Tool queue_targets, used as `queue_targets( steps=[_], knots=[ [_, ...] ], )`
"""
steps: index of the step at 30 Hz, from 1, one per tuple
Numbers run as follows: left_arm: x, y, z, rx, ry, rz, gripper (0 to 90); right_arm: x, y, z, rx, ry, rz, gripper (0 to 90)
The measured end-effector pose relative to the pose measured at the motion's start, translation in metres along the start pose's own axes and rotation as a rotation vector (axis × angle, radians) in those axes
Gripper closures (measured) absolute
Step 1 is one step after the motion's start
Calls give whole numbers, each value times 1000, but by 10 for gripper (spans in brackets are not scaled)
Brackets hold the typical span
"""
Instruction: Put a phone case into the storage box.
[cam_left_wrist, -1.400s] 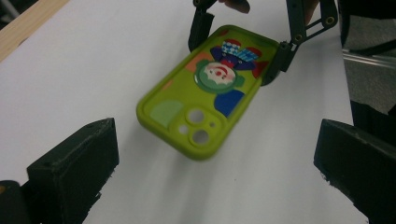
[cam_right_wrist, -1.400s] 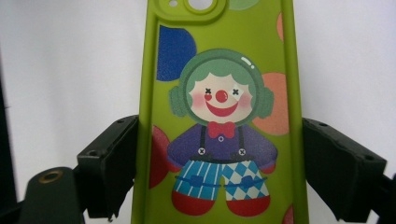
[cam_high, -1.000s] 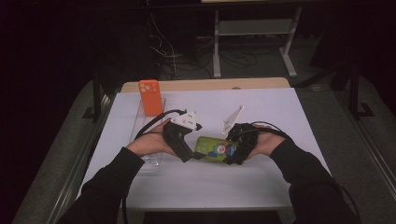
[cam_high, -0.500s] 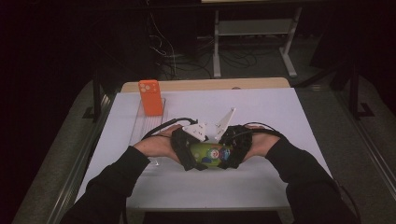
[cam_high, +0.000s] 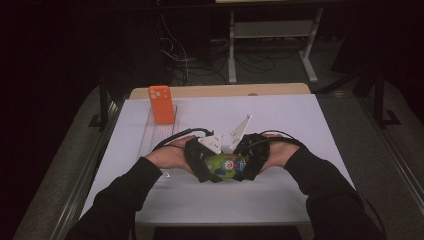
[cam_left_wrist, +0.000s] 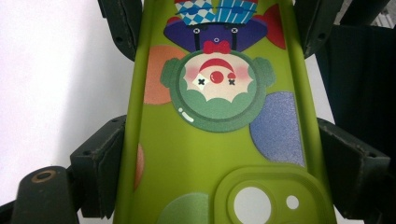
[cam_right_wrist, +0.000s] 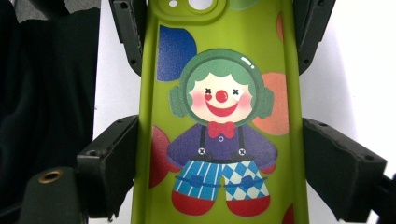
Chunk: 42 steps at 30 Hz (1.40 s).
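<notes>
High view puts the work near the front middle of the white tabletop (cam_high: 300, 120), with bare white surface to either side of the hands and a wider stretch behind them. Toward the back left, an orange phone (cam_high: 161, 104) stands upright at the far end of a clear tray (cam_high: 152, 137) that runs along the left edge; whether anything else lies in the tray cannot be told. The left gripper (cam_high: 202, 162) and the right gripper (cam_high: 248, 159) meet end to end over a green phone case (cam_high: 225, 164), which lies flat between them just short of the front edge. Left gripper view shows the case (cam_left_wrist: 219, 140) running straight between the two black jaws, which press its long edges from both sides, camera cut-out nearest the lens and the printed clown upside down. Right gripper view shows the same case (cam_right_wrist: 219, 116) from the opposite end, clown upright, its jaws likewise clamped against both long edges, with white tabletop at the right and a dark sleeve (cam_right_wrist: 46, 93) at the left.
</notes>
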<state>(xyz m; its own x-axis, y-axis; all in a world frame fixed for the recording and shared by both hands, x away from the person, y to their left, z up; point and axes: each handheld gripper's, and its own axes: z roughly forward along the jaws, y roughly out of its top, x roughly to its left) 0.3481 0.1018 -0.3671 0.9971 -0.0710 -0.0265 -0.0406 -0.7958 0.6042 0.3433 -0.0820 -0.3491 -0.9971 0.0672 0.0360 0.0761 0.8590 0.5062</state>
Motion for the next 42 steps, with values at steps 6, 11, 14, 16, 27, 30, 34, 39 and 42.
queue_targets(
  steps=[6,11,14,16,27,30,34,39,42],
  knots=[
    [-1,0,1,-25,-16,-23,152,-1,-2,-1,-1,11,4,150],
    [-2,2,1,-14,-3,-28,158,0,-6,0,-31,5,12,131],
    [-2,4,1,-6,29,-34,158,1,-12,1,-67,-2,34,18],
    [-2,4,0,-12,32,-60,158,1,-17,0,-95,-4,69,0],
    [-8,1,4,-8,164,-211,158,-2,-63,-24,-283,-180,310,0],
    [-8,-1,6,-11,201,-286,158,-1,-77,-26,-362,-226,388,0],
    [-8,-5,6,-15,259,-375,158,4,-92,-25,-394,-291,491,0],
    [-8,-9,6,-11,288,-433,157,14,-106,-14,-414,-348,582,0],
    [-9,-10,9,-6,299,-451,157,23,-112,-5,-419,-411,616,0]
  ],
)
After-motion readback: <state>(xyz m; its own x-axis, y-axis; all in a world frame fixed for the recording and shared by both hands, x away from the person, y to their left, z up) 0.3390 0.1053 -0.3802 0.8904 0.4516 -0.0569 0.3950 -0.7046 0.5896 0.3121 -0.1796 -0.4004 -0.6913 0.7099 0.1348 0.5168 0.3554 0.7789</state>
